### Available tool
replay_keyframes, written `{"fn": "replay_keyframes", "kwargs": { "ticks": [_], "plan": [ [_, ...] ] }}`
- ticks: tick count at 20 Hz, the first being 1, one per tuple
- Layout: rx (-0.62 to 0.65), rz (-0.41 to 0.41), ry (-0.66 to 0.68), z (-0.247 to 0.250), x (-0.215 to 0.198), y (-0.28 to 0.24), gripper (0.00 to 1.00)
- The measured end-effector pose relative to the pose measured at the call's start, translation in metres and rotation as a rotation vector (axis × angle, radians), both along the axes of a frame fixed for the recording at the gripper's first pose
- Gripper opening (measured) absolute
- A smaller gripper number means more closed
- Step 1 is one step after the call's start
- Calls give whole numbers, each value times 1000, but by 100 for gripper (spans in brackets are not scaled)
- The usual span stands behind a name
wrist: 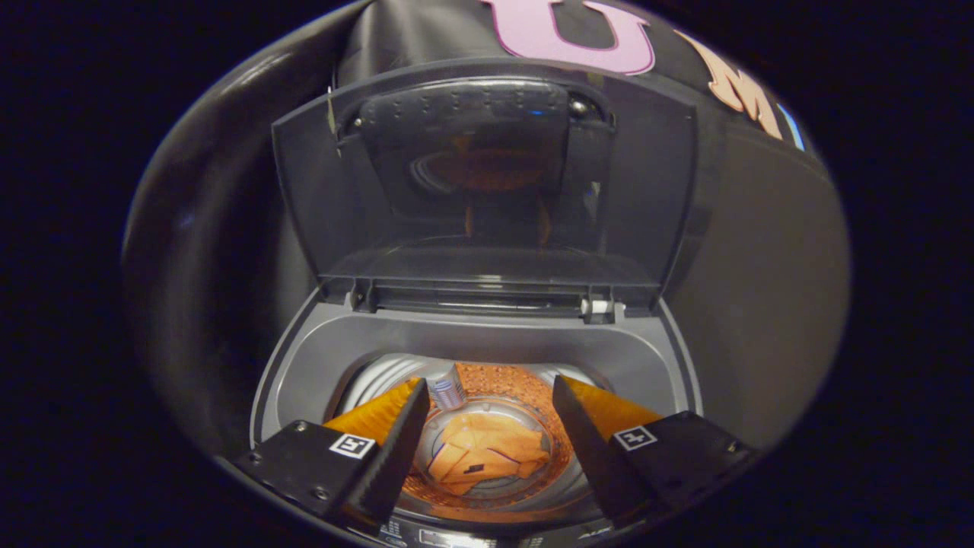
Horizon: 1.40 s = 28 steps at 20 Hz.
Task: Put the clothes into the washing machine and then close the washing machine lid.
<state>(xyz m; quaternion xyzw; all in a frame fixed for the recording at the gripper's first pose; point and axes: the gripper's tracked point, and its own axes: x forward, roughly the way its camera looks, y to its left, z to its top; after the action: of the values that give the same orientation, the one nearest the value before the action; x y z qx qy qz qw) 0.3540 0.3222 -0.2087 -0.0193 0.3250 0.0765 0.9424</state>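
With the orange clothes (487, 450) seen lying at the bottom of the washing machine (304, 358) drum, below and between the wide-open, empty tongs (491, 396), the raised lid (487, 183) is found standing upright just beyond them.

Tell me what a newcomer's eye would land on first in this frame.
The washing machine lid stands wide open, upright beyond the gripper. Between the gripper's open, empty fingers, down in the drum, lies an orange garment. Near the left fingertip a small pale cylindrical part juts into the drum; what it is cannot be told.
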Motion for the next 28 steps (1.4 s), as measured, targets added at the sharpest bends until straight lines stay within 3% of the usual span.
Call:
{"fn": "replay_keyframes", "kwargs": {
  "ticks": [12,20,24,28],
  "plan": [
    [73,12,-202,130,26,29,98],
    [106,-25,-426,231,79,36,97],
    [63,-46,-531,246,118,32,97],
    [75,-79,-480,226,154,36,96]
  ]
}}
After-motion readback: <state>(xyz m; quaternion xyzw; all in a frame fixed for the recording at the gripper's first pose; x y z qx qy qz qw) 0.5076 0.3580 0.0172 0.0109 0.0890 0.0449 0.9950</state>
